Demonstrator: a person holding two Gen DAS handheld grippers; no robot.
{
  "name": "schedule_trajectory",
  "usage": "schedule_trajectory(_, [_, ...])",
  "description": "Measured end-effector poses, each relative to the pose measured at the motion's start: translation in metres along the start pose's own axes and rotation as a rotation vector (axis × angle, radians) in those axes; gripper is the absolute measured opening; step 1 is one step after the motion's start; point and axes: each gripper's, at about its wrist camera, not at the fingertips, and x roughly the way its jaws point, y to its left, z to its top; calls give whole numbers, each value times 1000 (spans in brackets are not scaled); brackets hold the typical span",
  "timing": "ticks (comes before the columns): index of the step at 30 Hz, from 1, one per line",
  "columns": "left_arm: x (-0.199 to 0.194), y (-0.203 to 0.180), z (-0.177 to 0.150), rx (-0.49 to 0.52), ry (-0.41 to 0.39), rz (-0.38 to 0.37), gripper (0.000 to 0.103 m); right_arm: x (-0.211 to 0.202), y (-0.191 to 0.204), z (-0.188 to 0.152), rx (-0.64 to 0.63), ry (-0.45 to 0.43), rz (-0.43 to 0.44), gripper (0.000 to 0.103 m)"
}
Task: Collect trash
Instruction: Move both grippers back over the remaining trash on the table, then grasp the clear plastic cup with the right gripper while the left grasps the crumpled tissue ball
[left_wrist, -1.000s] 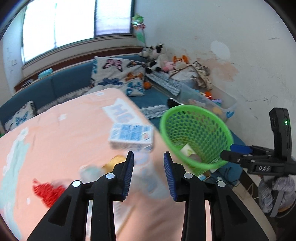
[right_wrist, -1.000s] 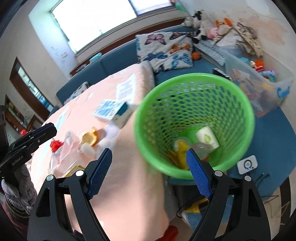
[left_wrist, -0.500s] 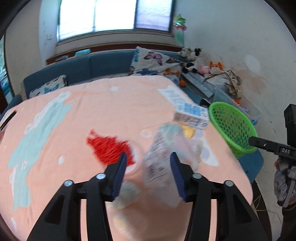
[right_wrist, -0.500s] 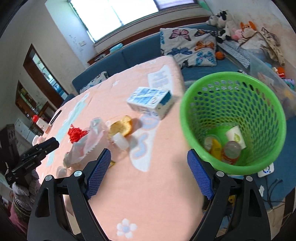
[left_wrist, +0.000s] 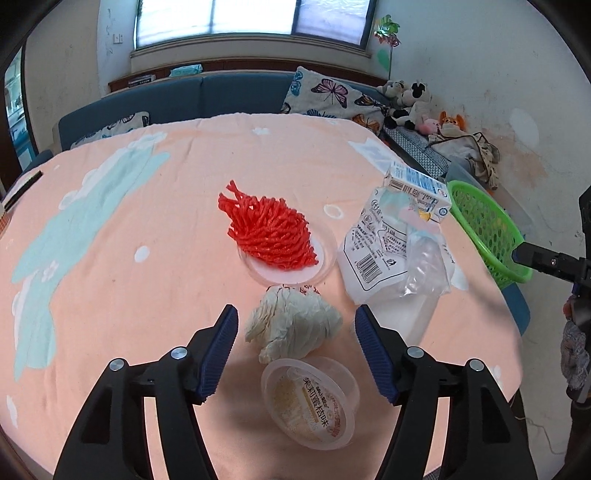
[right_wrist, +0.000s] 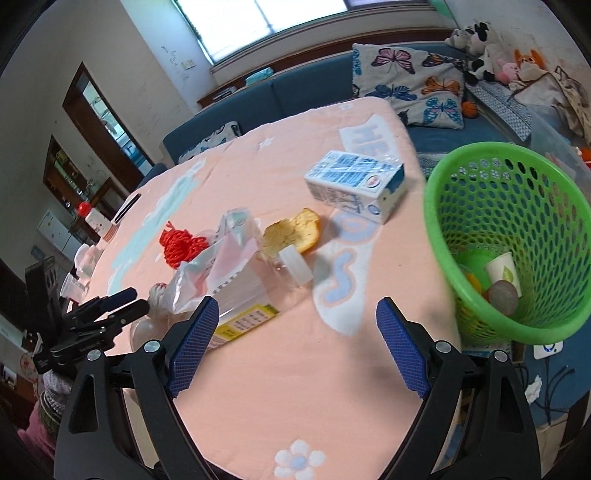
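In the left wrist view my left gripper (left_wrist: 293, 345) is open and empty, its pads either side of a crumpled white paper ball (left_wrist: 293, 328) on the peach tablecloth. A clear plastic cup (left_wrist: 310, 400) lies just below it. Beyond are a red mesh net (left_wrist: 267, 230) on a clear lid, a plastic bag (left_wrist: 391, 254) and a blue-white carton (left_wrist: 417, 190). In the right wrist view my right gripper (right_wrist: 295, 343) is open and empty above the table edge. The green basket (right_wrist: 436, 229) stands to the right, holding a paper cup (right_wrist: 504, 267). An orange peel (right_wrist: 293, 232) lies by the carton (right_wrist: 354, 184).
A blue sofa (left_wrist: 207, 99) with butterfly cushions (left_wrist: 332, 96) runs behind the table. Plush toys (left_wrist: 406, 98) and a clear storage bin sit along the right wall. A small bottle with a red cap (right_wrist: 94, 218) stands at the table's far left edge in the right wrist view.
My left gripper has swung left, away from the basket, back over the table and opened wider around the paper ball. My right gripper has drawn back left from the basket.
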Motion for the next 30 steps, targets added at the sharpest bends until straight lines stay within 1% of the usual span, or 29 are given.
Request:
schedule_trajectory(5, [-6,4,-6,-15,-9,-34,64,-1,9,-8,-14,7,18,87])
schedule_trajectory(8, [-17,12,-14,-41,-24,-58,65,0,20,-18,-37,24,41,87])
schedule_trajectory(12, [-33,25,-20,-69,-53,-40,65,2,44,-33,-97,45,75,87])
schedule_trajectory(18, [-56,53,-25,-116,-101,1,65,12,92,-56,-190,66,136,87])
schedule_trajectory(22, [-63,68,-31,-130,-115,14,65,30,124,-68,-251,94,161,85])
schedule_trajectory(27, [-67,81,-38,-150,-119,13,65,55,154,-77,-282,137,193,81])
schedule_trajectory(30, [-68,88,-42,-160,-118,10,65,68,168,-78,-296,141,187,80])
